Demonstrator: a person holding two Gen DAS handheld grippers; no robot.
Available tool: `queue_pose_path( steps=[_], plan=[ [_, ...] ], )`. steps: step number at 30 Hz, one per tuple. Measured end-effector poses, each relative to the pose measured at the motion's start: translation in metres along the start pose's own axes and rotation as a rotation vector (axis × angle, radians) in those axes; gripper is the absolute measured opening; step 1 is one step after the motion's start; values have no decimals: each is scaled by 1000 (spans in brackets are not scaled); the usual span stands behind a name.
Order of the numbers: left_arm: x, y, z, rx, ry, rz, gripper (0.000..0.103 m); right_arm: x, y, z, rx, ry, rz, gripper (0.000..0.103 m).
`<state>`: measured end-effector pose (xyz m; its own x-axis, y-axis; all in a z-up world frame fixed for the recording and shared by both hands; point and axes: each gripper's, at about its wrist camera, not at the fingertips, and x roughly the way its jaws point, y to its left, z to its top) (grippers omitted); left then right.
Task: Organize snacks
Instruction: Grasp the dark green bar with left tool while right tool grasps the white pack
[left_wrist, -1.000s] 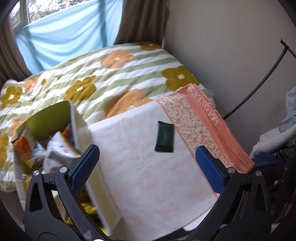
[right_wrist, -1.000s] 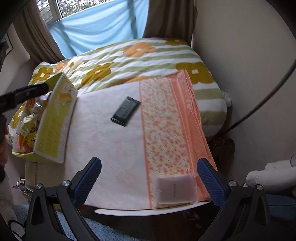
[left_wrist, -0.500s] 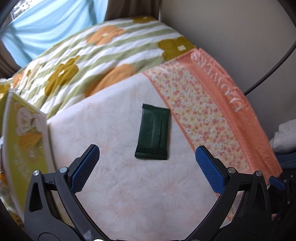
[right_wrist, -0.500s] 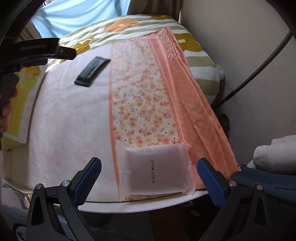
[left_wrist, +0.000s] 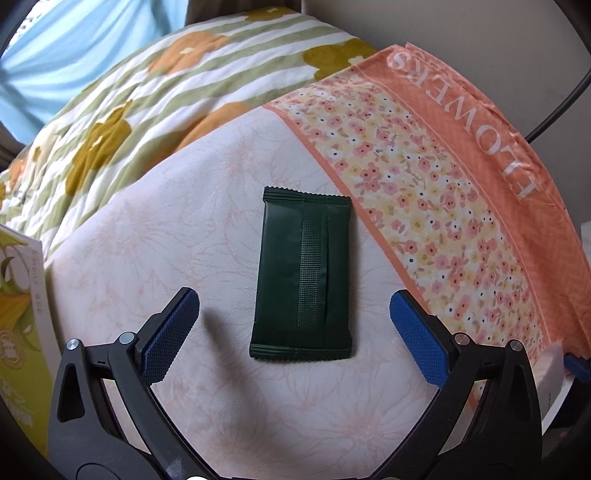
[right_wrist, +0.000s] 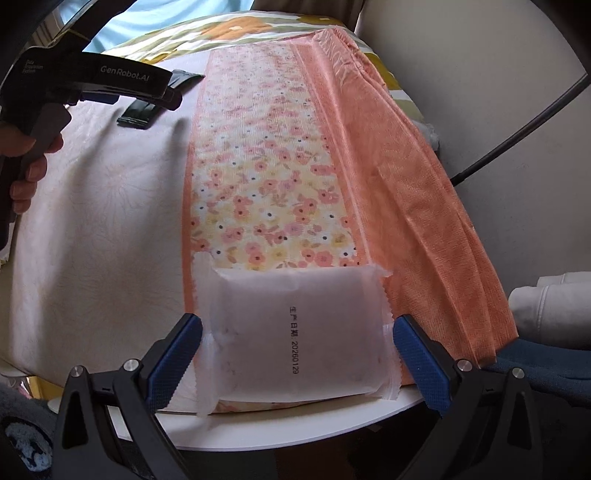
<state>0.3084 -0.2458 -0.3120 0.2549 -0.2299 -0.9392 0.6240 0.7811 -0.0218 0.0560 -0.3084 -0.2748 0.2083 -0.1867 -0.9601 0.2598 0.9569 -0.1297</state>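
Wide-spread left claw (left_wrist: 294, 325) over green packet (left_wrist: 303, 278), right claw (right_wrist: 297, 349) astride white packet (right_wrist: 293, 338)

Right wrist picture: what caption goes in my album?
Open right gripper straddling a white snack packet at the table edge.

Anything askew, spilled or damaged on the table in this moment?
Nothing spilled or torn. The white snack packet overhangs the cloth's front edge at the table rim; the dark green packet lies flat, seam up.
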Motion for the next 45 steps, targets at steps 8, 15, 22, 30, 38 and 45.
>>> queue_pose_path(
  steps=[8,15,22,30,38,45],
  plan=[
    [7,0,5,16,7,-8,96,8,2,-9,-46,33,23,103],
    [2,3,13,20,-2,-9,58,9,3,-11,-19,31,60,103],
    [-1,-4,16,44,6,-11,41,9,-1,0,-24,35,56,90],
    [-5,-2,13,32,18,-7,41,-5,0,-3,-8,20,61,78],
    [-32,-3,8,20,-16,0,41,-21,-8,4,29,-16,91,76],
    [-65,0,2,-12,-58,-12,41,-44,-12,13,35,-71,107,75]
  ],
)
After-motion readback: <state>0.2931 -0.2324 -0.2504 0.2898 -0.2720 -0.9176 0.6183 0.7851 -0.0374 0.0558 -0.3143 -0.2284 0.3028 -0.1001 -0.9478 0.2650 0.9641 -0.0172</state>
